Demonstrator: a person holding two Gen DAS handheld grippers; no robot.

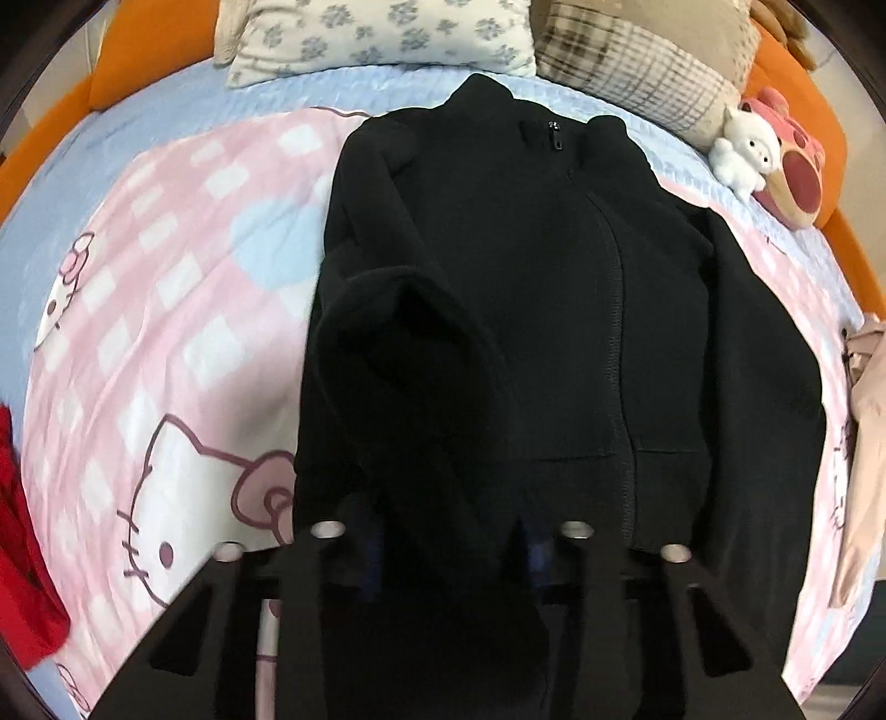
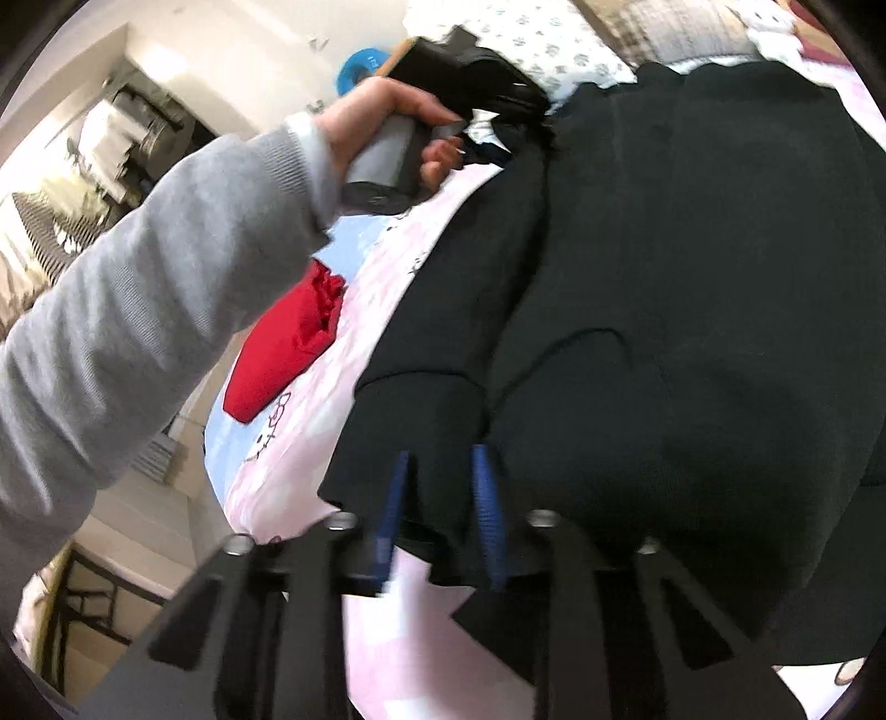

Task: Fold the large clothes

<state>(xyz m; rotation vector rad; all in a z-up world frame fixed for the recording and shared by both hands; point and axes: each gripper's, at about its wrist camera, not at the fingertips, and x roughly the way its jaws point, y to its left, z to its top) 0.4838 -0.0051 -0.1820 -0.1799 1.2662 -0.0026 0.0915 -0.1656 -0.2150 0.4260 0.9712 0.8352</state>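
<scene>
A black zip-up fleece jacket [image 1: 526, 288] lies front up on the pink Hello Kitty bedspread [image 1: 166, 343], collar toward the pillows, with its left sleeve folded over the chest. My left gripper [image 1: 454, 554] is at the jacket's bottom hem, its blue pads mostly buried in black fabric. In the right wrist view the jacket [image 2: 692, 304] fills the right side. My right gripper [image 2: 437, 498] has its blue fingers [image 2: 484, 509] around a fold of the hem at the jacket's corner. The other hand-held gripper [image 2: 443, 61] shows at the top of that view.
Pillows [image 1: 382, 33] and a plaid cushion [image 1: 637, 61] line the head of the bed. A white plush toy [image 1: 742, 149] sits at the right. A red garment [image 1: 22, 554] lies at the left edge, a beige one [image 1: 864, 443] at the right.
</scene>
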